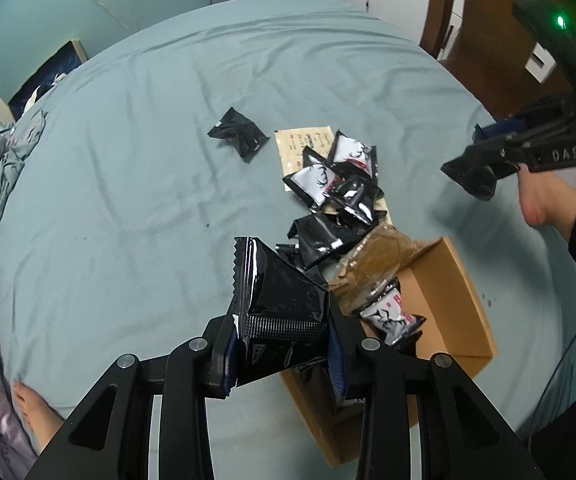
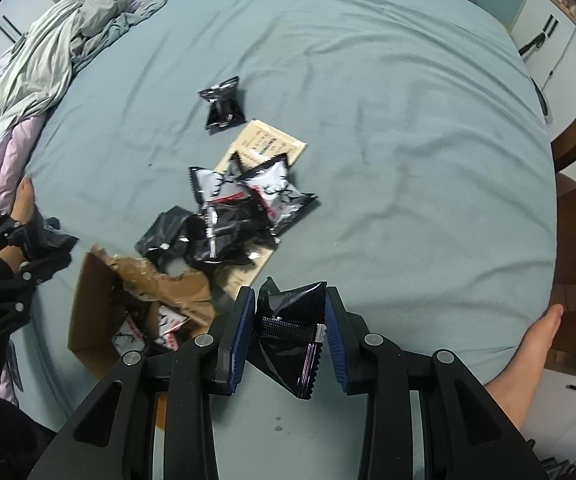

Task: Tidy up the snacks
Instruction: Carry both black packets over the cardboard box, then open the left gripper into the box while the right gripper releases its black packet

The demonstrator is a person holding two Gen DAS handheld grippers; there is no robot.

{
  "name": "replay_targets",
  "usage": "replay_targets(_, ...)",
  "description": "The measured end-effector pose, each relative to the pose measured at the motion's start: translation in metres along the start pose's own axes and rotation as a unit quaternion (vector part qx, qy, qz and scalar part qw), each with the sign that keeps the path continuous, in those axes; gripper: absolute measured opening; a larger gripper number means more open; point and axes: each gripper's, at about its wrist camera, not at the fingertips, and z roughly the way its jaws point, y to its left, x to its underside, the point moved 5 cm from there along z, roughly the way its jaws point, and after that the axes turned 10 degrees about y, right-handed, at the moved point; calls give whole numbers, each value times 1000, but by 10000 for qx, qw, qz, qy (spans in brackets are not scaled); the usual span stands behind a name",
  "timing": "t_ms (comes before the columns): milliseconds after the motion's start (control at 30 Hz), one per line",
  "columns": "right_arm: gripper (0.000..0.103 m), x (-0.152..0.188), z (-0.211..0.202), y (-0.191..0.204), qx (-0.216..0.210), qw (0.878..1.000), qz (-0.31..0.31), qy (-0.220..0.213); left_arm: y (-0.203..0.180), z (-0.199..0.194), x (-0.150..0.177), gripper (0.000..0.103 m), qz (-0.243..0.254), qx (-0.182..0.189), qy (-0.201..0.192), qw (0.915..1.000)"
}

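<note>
My left gripper (image 1: 281, 344) is shut on a black snack packet (image 1: 275, 300), held above the bed beside the cardboard box (image 1: 468, 300). My right gripper (image 2: 290, 340) is shut on another black snack packet (image 2: 292, 344) above the bed's near edge; it also shows in the left wrist view (image 1: 472, 172). A pile of black and white snack packets (image 1: 336, 192) lies on a beige card (image 1: 308, 144) on the teal sheet. One black packet (image 1: 239, 134) lies apart, farther out. The box holds a white packet (image 1: 388, 316) and brown paper.
A crumpled grey blanket (image 2: 47, 48) lies at the bed's far left. Bare feet rest on the bed edges (image 2: 528, 356) (image 1: 31, 408). A wooden chair (image 1: 488, 20) and white cabinets stand beyond the bed (image 1: 147, 200).
</note>
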Motion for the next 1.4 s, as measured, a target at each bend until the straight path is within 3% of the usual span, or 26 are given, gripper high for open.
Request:
replay_targets(300,33,9,-7,19,-239,9995,-201,15,-22,20,14,36,407,-74,275,9988)
replay_targets(433,33,12,-3,23,-267,9992,-290,119,-35,31,17,43,612,-142,382,9973)
replay_targets(600,33,13,5,29,-334,9982,-407,272,-46,39,17,44,802,-246,475,9953)
replay_targets(667,33,15,9,34,-346,9977,-485,335,-47,41,16,51,821,-279,498,9950)
replay_targets(867,33,17,21,49,-452,9952,-710,493,-33,36,8,68,576,-441,330,9968)
replay_targets(1100,33,22,32,68,-541,9907,-1075,631,3,33,0,70,-133,-551,260,9981)
replay_targets(1400,33,31,41,96,-815,9808,-1538,882,29,34,0,71,-621,-605,275,9959)
